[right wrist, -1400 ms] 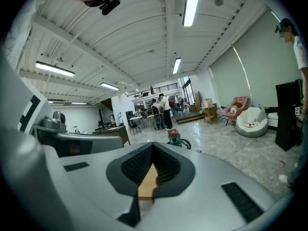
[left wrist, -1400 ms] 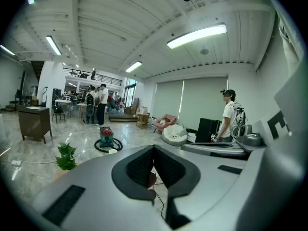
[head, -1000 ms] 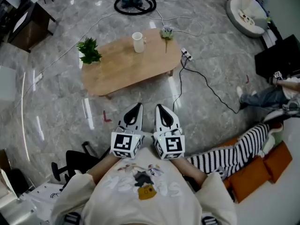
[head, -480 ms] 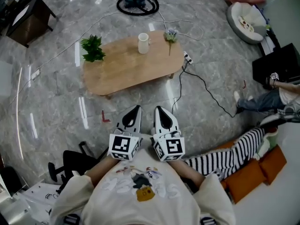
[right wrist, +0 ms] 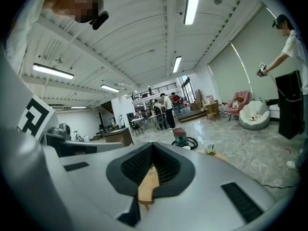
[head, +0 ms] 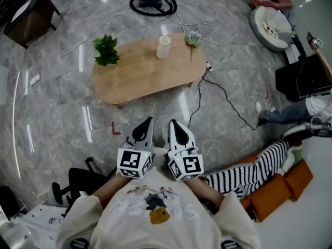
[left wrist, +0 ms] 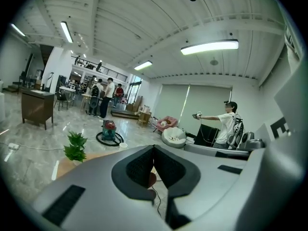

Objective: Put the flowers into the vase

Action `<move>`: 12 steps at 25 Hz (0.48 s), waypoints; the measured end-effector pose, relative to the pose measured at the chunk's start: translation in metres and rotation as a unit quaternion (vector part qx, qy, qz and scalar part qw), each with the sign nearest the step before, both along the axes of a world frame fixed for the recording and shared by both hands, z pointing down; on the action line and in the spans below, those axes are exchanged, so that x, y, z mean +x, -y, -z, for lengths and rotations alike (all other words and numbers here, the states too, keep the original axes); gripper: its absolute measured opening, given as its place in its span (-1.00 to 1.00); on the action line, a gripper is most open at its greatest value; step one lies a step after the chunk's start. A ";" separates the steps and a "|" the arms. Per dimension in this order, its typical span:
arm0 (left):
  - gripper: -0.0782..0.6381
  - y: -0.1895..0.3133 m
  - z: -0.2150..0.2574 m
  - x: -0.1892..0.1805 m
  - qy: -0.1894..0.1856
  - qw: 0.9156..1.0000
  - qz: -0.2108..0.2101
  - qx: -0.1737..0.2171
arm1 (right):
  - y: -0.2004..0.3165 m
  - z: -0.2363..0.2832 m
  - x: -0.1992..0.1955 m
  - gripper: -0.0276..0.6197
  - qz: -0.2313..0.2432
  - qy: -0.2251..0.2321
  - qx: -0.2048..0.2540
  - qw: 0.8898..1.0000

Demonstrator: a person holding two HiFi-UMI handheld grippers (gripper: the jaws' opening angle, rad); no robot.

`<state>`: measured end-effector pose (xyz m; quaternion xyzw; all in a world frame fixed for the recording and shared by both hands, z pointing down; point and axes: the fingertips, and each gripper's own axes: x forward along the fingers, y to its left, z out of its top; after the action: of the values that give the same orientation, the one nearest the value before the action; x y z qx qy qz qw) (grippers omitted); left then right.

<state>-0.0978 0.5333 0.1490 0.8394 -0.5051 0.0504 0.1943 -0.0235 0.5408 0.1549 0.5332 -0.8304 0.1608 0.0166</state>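
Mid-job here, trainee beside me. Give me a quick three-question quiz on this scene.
1. True or false: the flowers already stand in the vase.
2. What stands at the table's left end in the head view? A) green plant B) kettle C) lamp
3. Fill in: the left claw and right claw are both ___ and empty.
Key: 1 false, the flowers lie on the table, right of the vase; 2 A; 3 shut.

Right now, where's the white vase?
In the head view, the white vase stands near the far edge of the wooden table, between the green plant on its left and the flowers lying to its right.
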 end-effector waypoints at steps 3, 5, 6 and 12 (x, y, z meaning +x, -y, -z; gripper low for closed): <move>-0.76 -0.001 0.004 0.002 0.002 1.000 -0.008 0.004 | 0.002 0.002 0.005 -0.92 -0.008 -0.005 -0.002 1.000; -0.76 0.005 0.004 0.002 0.005 1.000 -0.008 0.005 | 0.009 0.000 0.009 -0.92 -0.014 -0.004 -0.005 1.000; -0.76 0.010 0.003 0.002 0.006 1.000 -0.007 0.005 | 0.014 -0.002 0.011 -0.92 -0.016 -0.002 -0.007 1.000; -0.76 0.048 -0.005 0.011 0.018 1.000 -0.001 -0.003 | 0.051 -0.007 0.018 -0.92 -0.010 0.011 -0.007 1.000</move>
<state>-0.0872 0.4853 0.1535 0.8383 -0.5075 0.0667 0.1877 -0.0059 0.4899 0.1622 0.5398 -0.8239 0.1725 0.0093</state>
